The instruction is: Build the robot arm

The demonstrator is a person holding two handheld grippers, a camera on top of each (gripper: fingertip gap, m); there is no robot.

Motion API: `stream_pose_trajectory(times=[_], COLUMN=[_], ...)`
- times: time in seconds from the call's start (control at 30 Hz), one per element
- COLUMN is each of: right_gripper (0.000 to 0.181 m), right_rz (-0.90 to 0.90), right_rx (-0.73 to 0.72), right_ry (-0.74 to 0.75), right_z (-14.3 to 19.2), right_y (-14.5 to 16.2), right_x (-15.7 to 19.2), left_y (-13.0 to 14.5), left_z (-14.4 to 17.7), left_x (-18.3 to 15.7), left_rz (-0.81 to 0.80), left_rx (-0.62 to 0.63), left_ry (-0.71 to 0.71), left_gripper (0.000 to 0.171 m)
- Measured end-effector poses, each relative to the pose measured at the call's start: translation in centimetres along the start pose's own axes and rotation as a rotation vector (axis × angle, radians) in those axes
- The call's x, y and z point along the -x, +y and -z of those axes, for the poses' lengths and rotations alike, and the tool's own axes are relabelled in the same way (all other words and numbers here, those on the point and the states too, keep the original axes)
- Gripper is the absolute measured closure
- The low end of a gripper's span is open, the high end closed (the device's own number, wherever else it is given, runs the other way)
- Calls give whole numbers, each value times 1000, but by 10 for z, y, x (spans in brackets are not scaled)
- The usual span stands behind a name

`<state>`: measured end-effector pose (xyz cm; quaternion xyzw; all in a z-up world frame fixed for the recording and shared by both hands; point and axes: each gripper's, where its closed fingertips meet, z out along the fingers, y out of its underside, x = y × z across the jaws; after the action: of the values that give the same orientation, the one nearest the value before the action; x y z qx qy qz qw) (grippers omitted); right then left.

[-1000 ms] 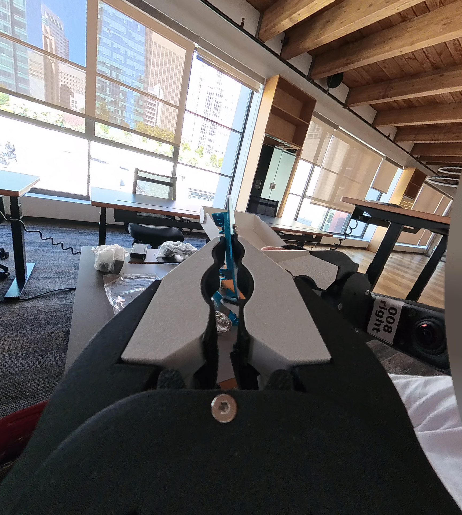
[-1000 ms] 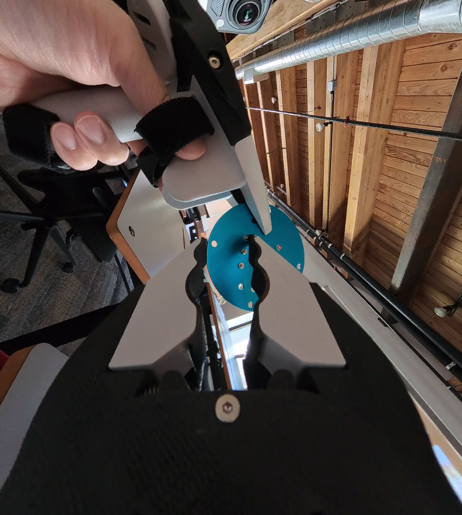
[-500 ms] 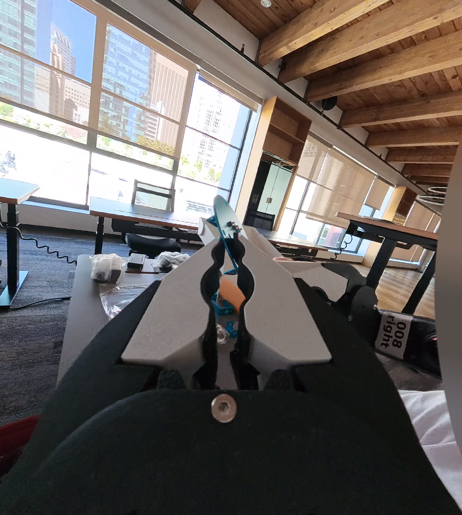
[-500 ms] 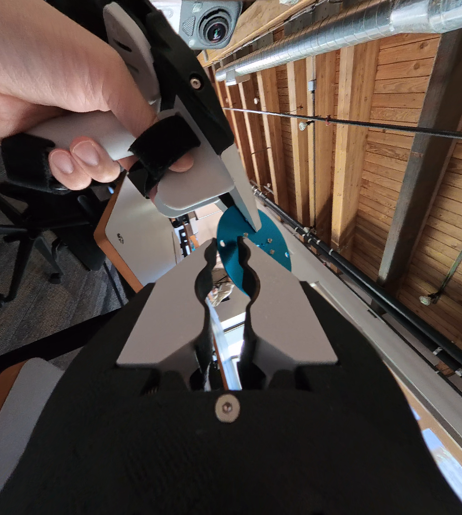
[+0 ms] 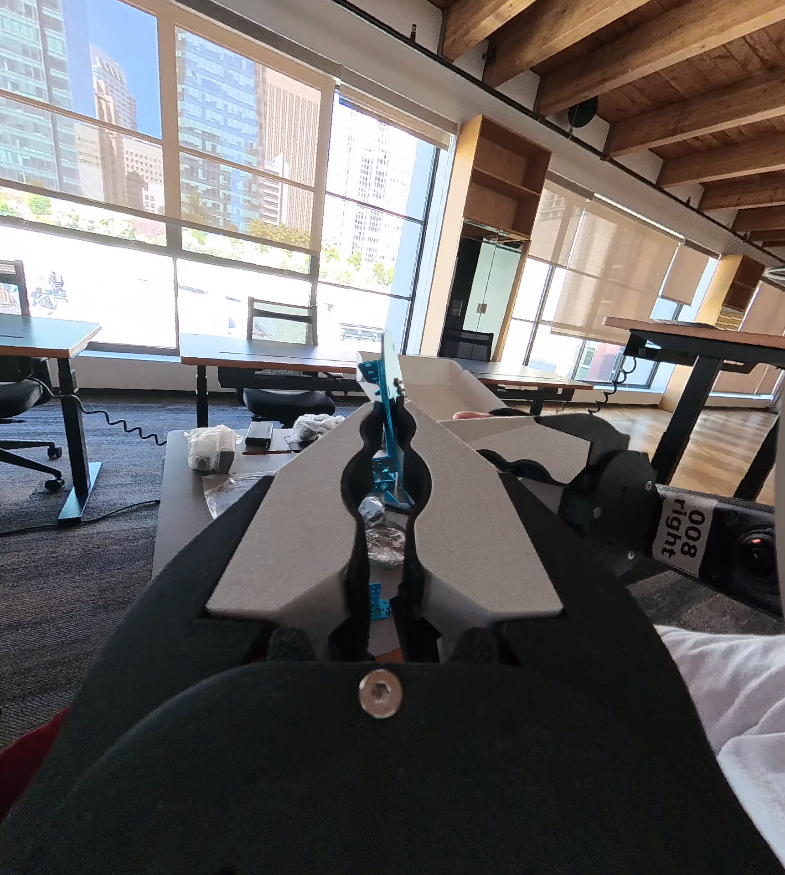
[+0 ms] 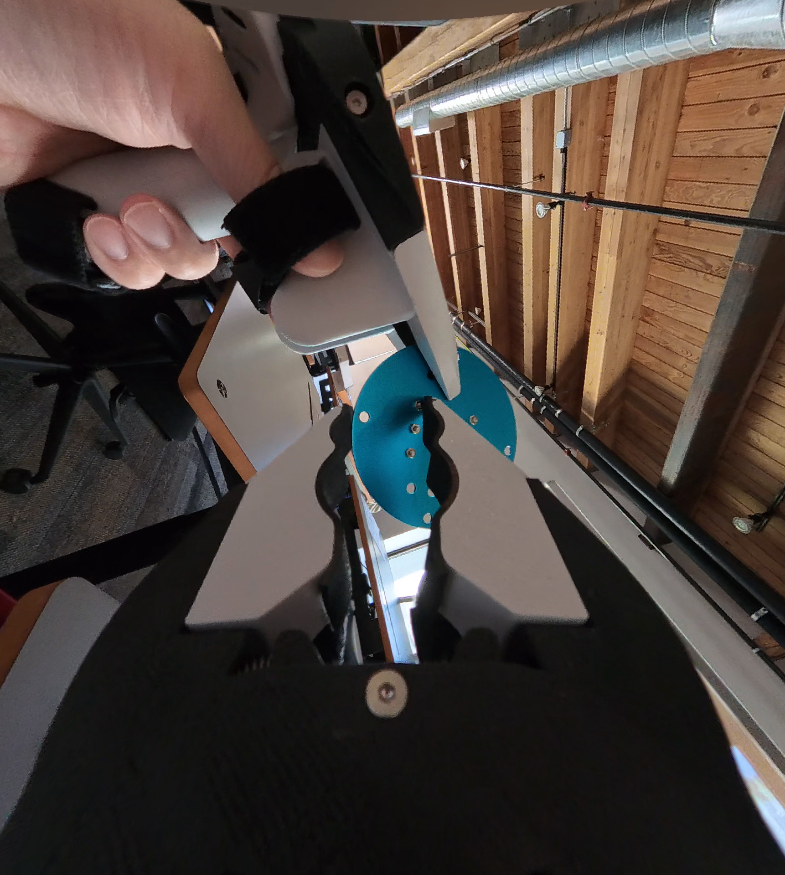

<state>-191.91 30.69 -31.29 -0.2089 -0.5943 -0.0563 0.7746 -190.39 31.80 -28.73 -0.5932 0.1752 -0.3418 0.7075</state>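
My left gripper (image 5: 388, 409) is shut on a round blue metal disc (image 5: 389, 379), which I see edge-on and upright between the tips. Blue perforated bracket parts (image 5: 383, 473) hang on the disc's far side. In the right wrist view the disc (image 6: 395, 454) faces me, with several small holes and screws. The left gripper's finger (image 6: 428, 331) pinches its upper rim, and a hand (image 6: 97, 118) holds that gripper. My right gripper (image 6: 386, 409) is open and empty, its tips just short of the disc's face. It also shows in the left wrist view (image 5: 523, 445).
A low dark table (image 5: 182, 497) carries plastic bags (image 5: 210, 447), a small black device (image 5: 259, 432), crinkled silver bags (image 5: 383, 540) and a white open box (image 5: 433, 379). Desks and office chairs (image 5: 286, 402) stand behind. White cloth (image 5: 736, 710) lies at lower right. My two grippers' fingertips are within a few centimetres of each other.
The disc in my left gripper tilted half a second ago and now stands edge-on again. In the right view the disc has come closer and larger. The right jaws stay apart.
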Motion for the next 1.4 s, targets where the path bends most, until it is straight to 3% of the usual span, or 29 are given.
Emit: stream_pose_trajectory(times=[0.37,0.4,0.53,0.73,0.9,1.07,1.4], right_gripper=[156,164,167,139,151,151,153], right_rz=[-91,-93,-42,28,11,53,-34], right_rx=[21,14,-7,-6,18,36,61], right_ry=[-13,-9,23,43,-33,-34,-55], right_z=[-1,0,4,4,5,7,4], right_y=[3,2,-5,-4,0,4,9], right_x=[0,-1,-5,-7,3,3,4], left_y=[1,0,-3,4,7,9,12], left_z=[0,1,1,-1,-2,-4,-7], left_x=[7,10,5,1,-3,-3,3], left_rz=[9,6,39,-19,-20,-21,5], left_rx=[-15,-23,-37,11,35,63,47], left_ry=[-33,-51,5,-5,10,15,-5], left_gripper=[169,168,168,169,169,169,169])
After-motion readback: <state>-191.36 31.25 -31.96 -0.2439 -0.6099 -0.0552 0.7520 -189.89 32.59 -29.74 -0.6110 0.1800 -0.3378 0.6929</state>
